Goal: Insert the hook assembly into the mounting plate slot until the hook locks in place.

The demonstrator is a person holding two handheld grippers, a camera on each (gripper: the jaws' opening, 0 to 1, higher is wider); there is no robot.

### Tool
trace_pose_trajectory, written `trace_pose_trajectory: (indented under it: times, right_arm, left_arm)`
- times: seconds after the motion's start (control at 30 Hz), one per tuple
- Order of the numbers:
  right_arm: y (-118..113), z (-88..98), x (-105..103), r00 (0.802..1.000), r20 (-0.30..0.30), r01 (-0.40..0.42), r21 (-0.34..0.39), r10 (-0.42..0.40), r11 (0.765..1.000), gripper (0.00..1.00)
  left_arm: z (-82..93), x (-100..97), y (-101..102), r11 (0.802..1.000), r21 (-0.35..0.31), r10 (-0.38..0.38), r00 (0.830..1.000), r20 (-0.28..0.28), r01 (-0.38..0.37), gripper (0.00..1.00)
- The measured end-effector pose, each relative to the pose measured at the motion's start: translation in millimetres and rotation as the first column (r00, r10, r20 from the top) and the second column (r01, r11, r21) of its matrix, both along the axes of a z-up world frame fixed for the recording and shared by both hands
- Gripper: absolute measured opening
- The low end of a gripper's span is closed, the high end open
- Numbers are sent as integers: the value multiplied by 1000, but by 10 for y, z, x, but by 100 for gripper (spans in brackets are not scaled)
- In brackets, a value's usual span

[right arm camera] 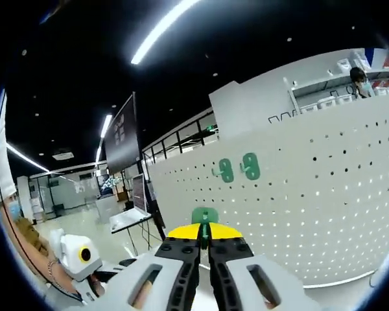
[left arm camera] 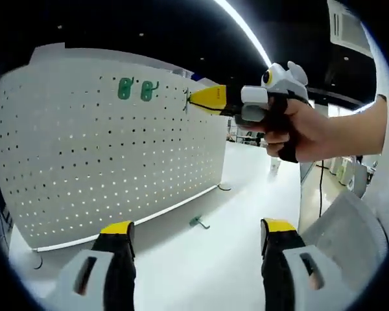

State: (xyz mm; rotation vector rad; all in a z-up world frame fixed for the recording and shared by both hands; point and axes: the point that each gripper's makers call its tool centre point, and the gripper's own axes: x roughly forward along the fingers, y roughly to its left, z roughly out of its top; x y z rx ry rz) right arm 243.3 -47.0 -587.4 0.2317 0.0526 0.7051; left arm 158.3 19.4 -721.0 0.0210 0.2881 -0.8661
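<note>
At the perforated white pegboard (right arm camera: 324, 194), right tongs (right arm camera: 205, 241) clench a green hook (right arm camera: 205, 216); left tongs (left arm camera: 198, 228) released.

both views face the shared pegboard (left arm camera: 117, 142) (right arm camera: 324, 194), the right gripper view nearer.

A white table (left arm camera: 246, 214) carries the upright pegboard (left arm camera: 84, 168); one green hook (left arm camera: 197, 223) lies just before the pegboard's base
</note>
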Motion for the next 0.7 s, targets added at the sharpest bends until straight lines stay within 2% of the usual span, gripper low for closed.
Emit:
trace_pose_trajectory:
  times: [0.2,0.7]
  right_arm:
    - [-112,134,156,999,16,45,12,-46,999,0]
    - [-272,359,494,991,59,118,-26,-116,993,0]
  left_arm:
    - [-65,-81,67,1000,-8,-7,999,-34,7,81]
    - [-137,-185,271,1000,11,-2,999,-43,3,80]
